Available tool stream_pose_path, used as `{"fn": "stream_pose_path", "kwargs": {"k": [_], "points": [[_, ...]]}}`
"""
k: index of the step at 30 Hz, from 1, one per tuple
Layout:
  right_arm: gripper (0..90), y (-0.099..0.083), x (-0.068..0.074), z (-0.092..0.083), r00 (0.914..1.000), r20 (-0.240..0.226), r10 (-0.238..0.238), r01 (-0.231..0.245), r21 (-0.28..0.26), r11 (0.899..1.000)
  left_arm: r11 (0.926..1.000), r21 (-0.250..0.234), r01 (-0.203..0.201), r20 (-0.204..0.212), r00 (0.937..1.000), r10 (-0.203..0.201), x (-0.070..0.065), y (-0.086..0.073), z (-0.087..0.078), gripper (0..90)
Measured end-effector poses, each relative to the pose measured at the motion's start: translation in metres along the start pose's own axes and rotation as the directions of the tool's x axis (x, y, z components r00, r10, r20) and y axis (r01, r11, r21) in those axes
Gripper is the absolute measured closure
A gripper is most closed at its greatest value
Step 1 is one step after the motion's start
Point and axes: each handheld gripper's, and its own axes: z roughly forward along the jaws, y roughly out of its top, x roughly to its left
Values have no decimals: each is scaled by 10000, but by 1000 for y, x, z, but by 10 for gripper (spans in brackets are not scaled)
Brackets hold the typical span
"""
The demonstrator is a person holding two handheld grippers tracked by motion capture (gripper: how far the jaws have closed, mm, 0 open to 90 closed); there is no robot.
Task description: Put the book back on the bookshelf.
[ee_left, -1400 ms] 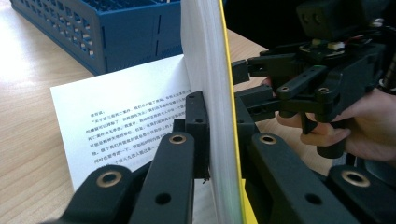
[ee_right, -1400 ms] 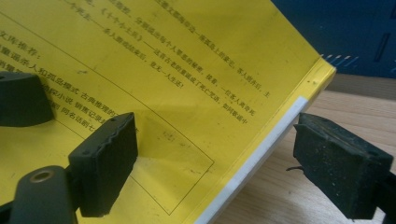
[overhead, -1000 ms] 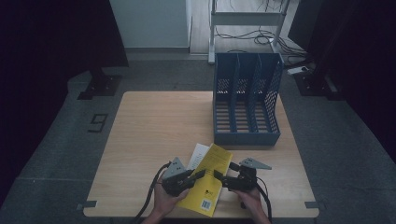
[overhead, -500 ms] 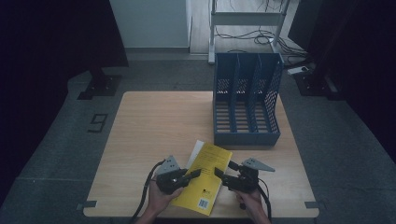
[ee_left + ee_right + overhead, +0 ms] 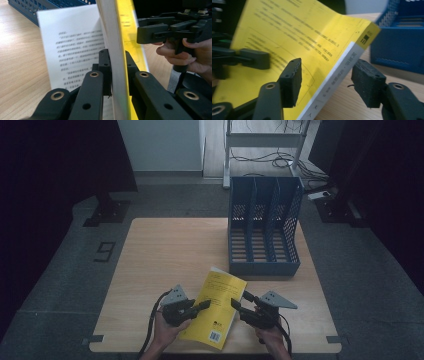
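High view: yellow book (image 5: 218, 306) long axis toward rack | left gripper (image 5: 204, 305) clamped on it | right gripper (image 5: 235, 304) closing, apart.

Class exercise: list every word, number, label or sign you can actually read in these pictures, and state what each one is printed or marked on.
"9": large dark numeral on the floor left of the table.
Printed lines on the yellow book cover: too blurred to read.
Lettering along the book's white spine: too blurred to read.
Barcode block on the cover: digits too small.
Paragraphs on the open white page: too blurred to read.
Blue file rack: no text visible.
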Motion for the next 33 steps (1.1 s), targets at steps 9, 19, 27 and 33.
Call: {"fn": "stream_pose_path", "kwargs": {"k": [9,19,27,33], "points": [[486,1,13,1,9954,-561,-781,773,-154,9969,9999,-69,114,238,9997,-113,1,-1,0,823],[643,11,34,-4,9823,263,-1853,1867,-715,9798,9987,-376,340,52,9994,-338,6,-1,-3,786],[678,17,43,-12,9665,271,-2552,2567,-935,9620,9976,-580,372,-1,9993,-373,5,0,-5,755],[695,21,67,-21,9224,895,-3757,3835,-977,9184,9971,-719,248,118,9996,-241,5,1,-7,739]]}}
